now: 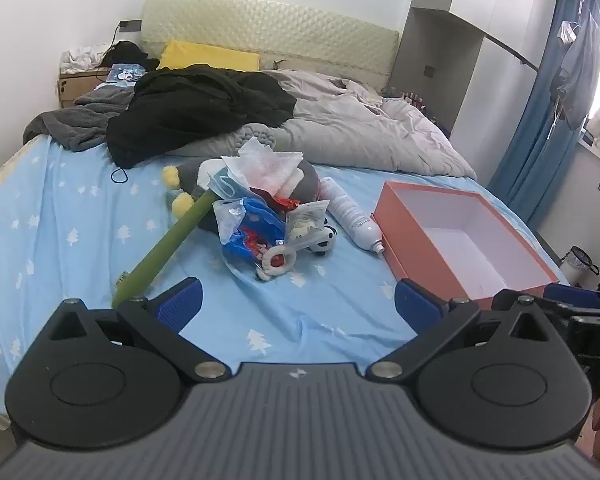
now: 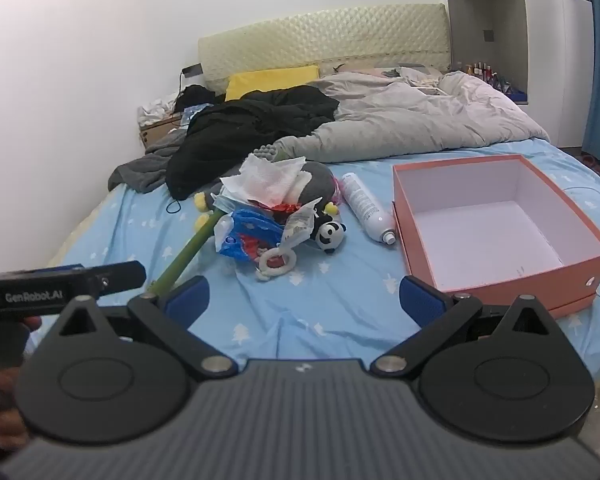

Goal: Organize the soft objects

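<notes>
Blue sheet [image 1: 80, 208] printed with white trees covers the bed, and we hold both tools over its near edge. Our left gripper [image 1: 298, 306] stands wide with nothing between its blue pads; our right gripper [image 2: 304, 300] is equally wide and empty. On the left tool's side, seen from the right wrist, we read "GenRobot.AI"; on the right tool, seen from the left wrist, only "DA" shows. The soft pile [image 1: 260, 208] lies at twelve o'clock ahead of us: a panda plush [image 2: 330, 234], a grey plush [image 2: 320, 184], white tissue [image 1: 268, 164] and a blue wrapper [image 2: 248, 236], print too small to read. A white spray bottle [image 2: 368, 208] lies just beside them at one o'clock, an open orange box [image 2: 500, 232] at two. Bare sheet stretches between pads and pile. A green tube [image 1: 168, 240] slants toward ten.
</notes>
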Action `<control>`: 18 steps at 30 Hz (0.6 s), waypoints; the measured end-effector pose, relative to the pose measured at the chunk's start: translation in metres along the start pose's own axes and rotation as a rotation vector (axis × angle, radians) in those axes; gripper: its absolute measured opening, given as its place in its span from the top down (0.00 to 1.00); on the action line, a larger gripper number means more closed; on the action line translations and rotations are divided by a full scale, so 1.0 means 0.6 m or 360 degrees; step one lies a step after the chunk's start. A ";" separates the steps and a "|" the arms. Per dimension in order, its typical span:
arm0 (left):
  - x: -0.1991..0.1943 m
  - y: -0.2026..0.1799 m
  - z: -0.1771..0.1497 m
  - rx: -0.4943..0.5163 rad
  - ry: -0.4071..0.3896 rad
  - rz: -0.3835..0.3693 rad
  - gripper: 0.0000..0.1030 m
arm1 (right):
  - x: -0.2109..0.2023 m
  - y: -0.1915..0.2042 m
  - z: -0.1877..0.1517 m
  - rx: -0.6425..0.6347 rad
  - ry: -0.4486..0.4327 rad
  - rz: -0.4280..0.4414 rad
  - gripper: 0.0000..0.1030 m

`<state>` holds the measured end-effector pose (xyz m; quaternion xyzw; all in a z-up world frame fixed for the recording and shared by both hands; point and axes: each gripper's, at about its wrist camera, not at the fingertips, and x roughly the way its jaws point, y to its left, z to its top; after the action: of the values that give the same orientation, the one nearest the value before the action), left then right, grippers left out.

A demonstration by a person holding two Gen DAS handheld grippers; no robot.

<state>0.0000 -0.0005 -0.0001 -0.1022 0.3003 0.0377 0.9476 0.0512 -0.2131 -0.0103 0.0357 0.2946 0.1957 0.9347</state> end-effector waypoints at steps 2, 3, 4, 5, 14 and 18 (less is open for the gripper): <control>0.000 0.000 0.000 -0.0007 -0.0006 -0.0004 0.00 | 0.003 0.003 0.000 -0.0023 0.0035 -0.0022 0.00; 0.000 0.000 0.000 -0.0008 -0.0005 0.0000 0.00 | 0.003 0.003 -0.001 -0.0024 0.0030 -0.0023 0.00; 0.000 0.001 0.000 -0.0008 -0.0004 0.0001 0.00 | 0.002 0.003 -0.002 -0.0023 0.0013 -0.0018 0.00; 0.001 0.001 0.000 -0.0008 -0.0002 0.0000 0.00 | 0.002 0.004 -0.002 -0.0023 0.0013 -0.0019 0.00; -0.013 0.002 0.011 -0.0001 -0.0008 -0.0009 0.00 | 0.000 0.001 -0.006 -0.0009 0.0020 -0.0032 0.00; -0.016 0.001 0.006 0.0011 -0.0007 0.0010 0.00 | 0.004 0.001 -0.008 0.0008 0.0028 -0.0036 0.00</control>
<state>-0.0059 0.0008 0.0081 -0.0980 0.2986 0.0400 0.9485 0.0498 -0.2117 -0.0152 0.0329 0.3035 0.1848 0.9342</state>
